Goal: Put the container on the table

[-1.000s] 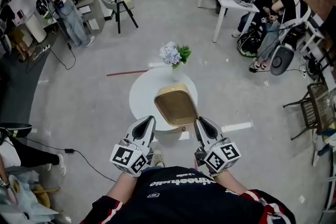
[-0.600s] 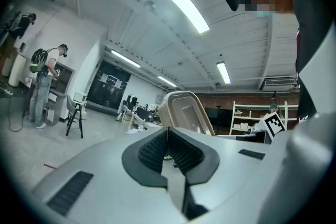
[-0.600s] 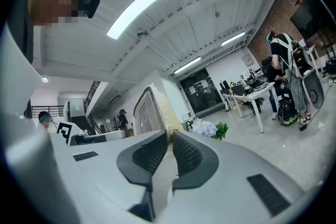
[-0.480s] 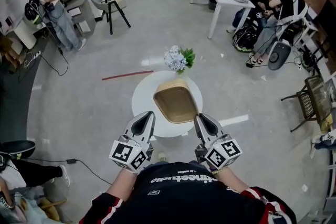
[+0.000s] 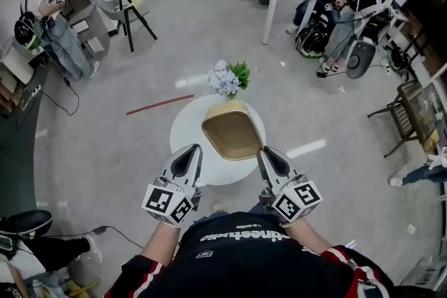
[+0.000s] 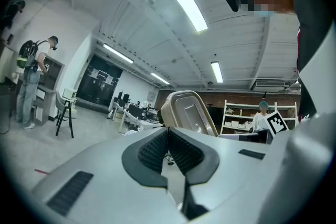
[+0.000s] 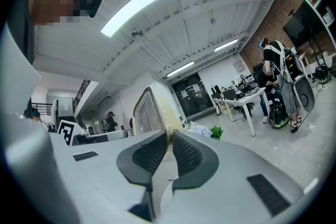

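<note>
A tan rectangular container hangs over the round white table, its open side up, reaching toward the table's far edge. My right gripper is shut on the rim of its near right corner; in the right gripper view, the container's wall rises just beyond that gripper. My left gripper hovers over the table's near left part, shut and empty. In the left gripper view, the left gripper has its pads together, and the container stands off to its right.
A vase of pale flowers stands at the table's far edge, just behind the container. Around it on the floor are a red strip, a stool and a standing person at left, desks with seated people at right, and a chair.
Both grippers have moved forward with the container, which now lies further over the tabletop. The room has slid back in the head view.
</note>
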### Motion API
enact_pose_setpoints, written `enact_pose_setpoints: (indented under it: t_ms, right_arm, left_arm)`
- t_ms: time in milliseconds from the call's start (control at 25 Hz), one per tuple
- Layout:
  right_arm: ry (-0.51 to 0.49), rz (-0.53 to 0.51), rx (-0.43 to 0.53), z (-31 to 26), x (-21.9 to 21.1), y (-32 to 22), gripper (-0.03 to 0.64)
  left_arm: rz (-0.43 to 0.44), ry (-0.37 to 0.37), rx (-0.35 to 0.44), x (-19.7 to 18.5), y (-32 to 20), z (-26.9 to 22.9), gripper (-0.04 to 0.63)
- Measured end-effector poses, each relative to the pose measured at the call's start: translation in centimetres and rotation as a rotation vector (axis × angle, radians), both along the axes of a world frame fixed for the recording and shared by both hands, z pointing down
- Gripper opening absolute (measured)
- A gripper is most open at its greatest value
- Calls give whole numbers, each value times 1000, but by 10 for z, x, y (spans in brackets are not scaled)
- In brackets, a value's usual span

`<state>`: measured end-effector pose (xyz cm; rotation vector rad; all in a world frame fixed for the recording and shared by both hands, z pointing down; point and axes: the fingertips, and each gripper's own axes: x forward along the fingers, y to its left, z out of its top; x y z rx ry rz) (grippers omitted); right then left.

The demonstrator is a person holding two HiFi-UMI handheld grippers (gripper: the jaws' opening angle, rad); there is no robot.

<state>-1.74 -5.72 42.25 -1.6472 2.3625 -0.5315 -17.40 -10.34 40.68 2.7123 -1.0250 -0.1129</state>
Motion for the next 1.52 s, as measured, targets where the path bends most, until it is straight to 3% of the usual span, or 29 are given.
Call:
enact_pose_setpoints:
  t_ms: [360,600,920,1520]
  right_arm:
    - [-17,-16,-8,16,53,-10,52]
    - [-40,-56,-27,12,85,-33,52]
    - [-42,-81,-46,22,123,-51,52]
    - [-60,-106,-159,67,136,-72,54]
  left_arm:
    - [14,0,-14,58,-15,16,25]
    - [23,-54,-5,97,-21,12,23]
    - [8,-60,14,134,-33,16,23]
    - [-54,-26,-1,136,-52,44,23]
